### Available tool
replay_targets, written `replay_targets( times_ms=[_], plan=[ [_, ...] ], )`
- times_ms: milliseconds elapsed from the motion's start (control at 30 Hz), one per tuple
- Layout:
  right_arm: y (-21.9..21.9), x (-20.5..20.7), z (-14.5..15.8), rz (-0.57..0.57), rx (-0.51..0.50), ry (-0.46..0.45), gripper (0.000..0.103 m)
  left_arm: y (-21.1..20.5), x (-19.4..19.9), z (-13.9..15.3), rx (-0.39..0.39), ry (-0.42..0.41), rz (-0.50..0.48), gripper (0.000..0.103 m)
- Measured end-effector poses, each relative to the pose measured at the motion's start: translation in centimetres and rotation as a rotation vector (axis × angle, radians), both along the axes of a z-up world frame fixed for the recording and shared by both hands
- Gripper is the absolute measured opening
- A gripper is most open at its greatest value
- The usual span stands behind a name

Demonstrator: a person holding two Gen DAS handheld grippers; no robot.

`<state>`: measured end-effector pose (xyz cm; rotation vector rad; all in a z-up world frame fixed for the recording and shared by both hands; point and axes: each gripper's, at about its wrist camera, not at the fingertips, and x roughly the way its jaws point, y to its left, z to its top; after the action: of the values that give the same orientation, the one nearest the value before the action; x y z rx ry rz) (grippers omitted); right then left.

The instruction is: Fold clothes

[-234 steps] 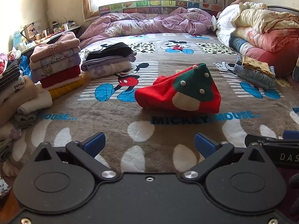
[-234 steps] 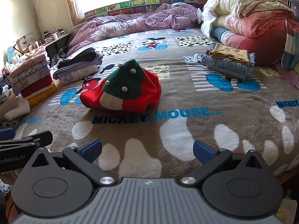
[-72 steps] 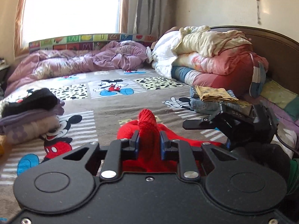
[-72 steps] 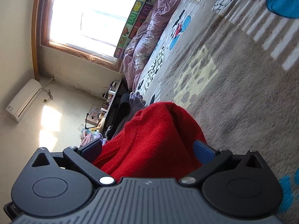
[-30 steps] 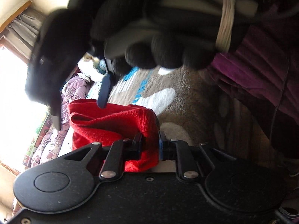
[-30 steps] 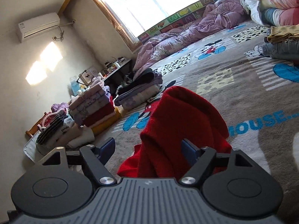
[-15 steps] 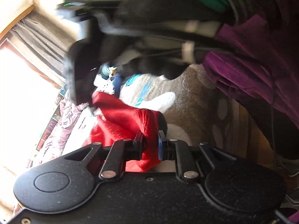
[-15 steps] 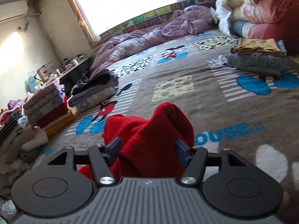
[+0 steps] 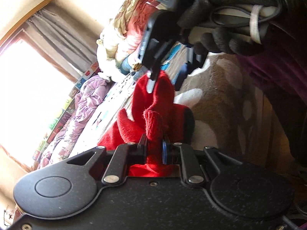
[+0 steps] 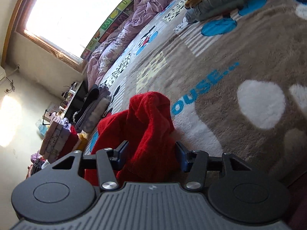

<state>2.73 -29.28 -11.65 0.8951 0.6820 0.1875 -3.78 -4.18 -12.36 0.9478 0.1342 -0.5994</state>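
Note:
A red knitted sweater (image 9: 153,103) hangs bunched above the Mickey Mouse blanket (image 9: 220,99) on the bed. My left gripper (image 9: 155,149) is shut on a ribbed edge of it. In the left wrist view my right gripper (image 9: 167,76), held in a black glove, pinches another part of the sweater higher up. In the right wrist view my right gripper (image 10: 151,156) has its jaws closed in on a thick fold of the sweater (image 10: 149,118), which fills the gap between them.
Piles of folded clothes (image 10: 59,136) stand at the bed's left side, and more folded ones (image 10: 92,107) lie behind the sweater. Folded jeans (image 10: 216,2) lie at the far right. A purple duvet (image 10: 130,23) lies under the window. Stacked quilts (image 9: 130,30) fill the right corner.
My right gripper's jaws have closed in on the sweater fold. Both views have tilted. The sweater is lifted and pulled between the two grippers.

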Motion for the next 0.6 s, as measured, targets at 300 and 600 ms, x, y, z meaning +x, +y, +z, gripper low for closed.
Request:
replay_targets(
  times_ms=[300, 600],
  plan=[
    [-1.4, -0.2, -1.0, -0.037, 0.299, -0.105, 0.020, 0.5, 1.5, 1.6, -0.138, -0.039, 0.102, 0.013],
    [-0.4, 1.2, 1.6, -0.013, 0.423, -0.206, 0.016, 1.5, 3.6, 5.5, -0.279, -0.090, 0.194, 0.013]
  ],
)
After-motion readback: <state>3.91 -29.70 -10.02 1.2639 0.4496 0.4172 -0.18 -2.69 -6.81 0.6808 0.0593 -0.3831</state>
